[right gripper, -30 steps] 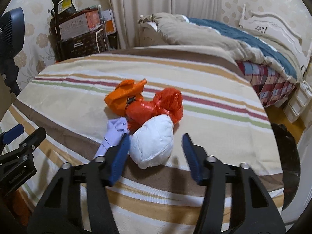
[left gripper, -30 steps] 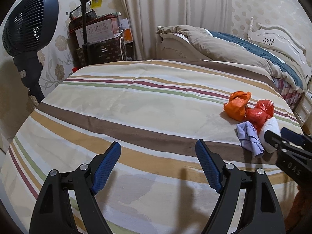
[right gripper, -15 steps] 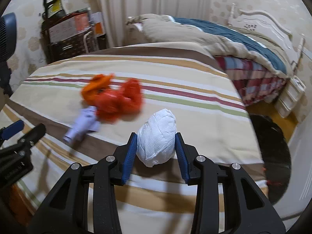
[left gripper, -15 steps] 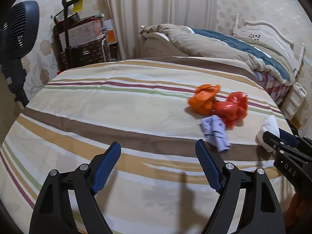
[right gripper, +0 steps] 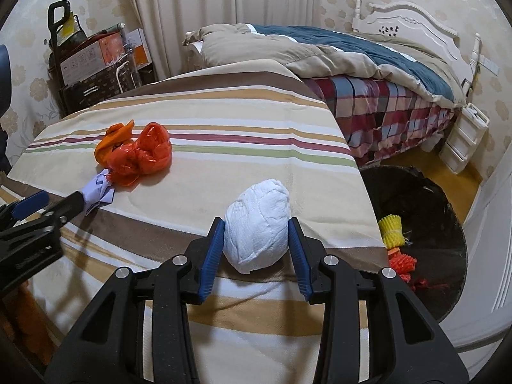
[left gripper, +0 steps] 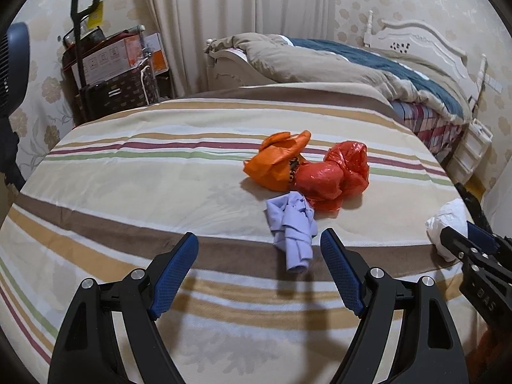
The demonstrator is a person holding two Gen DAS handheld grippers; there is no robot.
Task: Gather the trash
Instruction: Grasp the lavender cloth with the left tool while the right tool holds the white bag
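Jaws on my right gripper (right gripper: pixel 256 249) are clamped on the white paper wad (right gripper: pixel 257 225), one blue pad pressed to each flank. I read the wad as very light and soft; it dents where the pads press, so it needs little squeeze, and taking it across its widest part seems the right hold. My one worry is that crumpled paper can slip out if the pads ease off. Down to the right of these jaws, past the edge of the striped cover (right gripper: pixel 224 134), I see the black bin (right gripper: pixel 425 211) on the floor with a yellow foam net (right gripper: pixel 392 232) and some orange scraps inside. That looks like the place for the wad.

My left gripper (left gripper: pixel 259 272) stands wide open with nothing between its pads. Just ahead of it, nearer the right pad, lies the lilac cloth bundle (left gripper: pixel 292 233), knotted and limp. I expect it to be light and floppy, so I would take it at the thick knot in the middle, not by a loose end. Beyond it, touching each other, sit the orange bag (left gripper: pixel 278 163) and the red bag (left gripper: pixel 336 176), the red one touching the cloth as well. Both look like thin, slick plastic tied shut. I cannot tell what is inside them. A grip at the gathered neck should hold better than the smooth belly.
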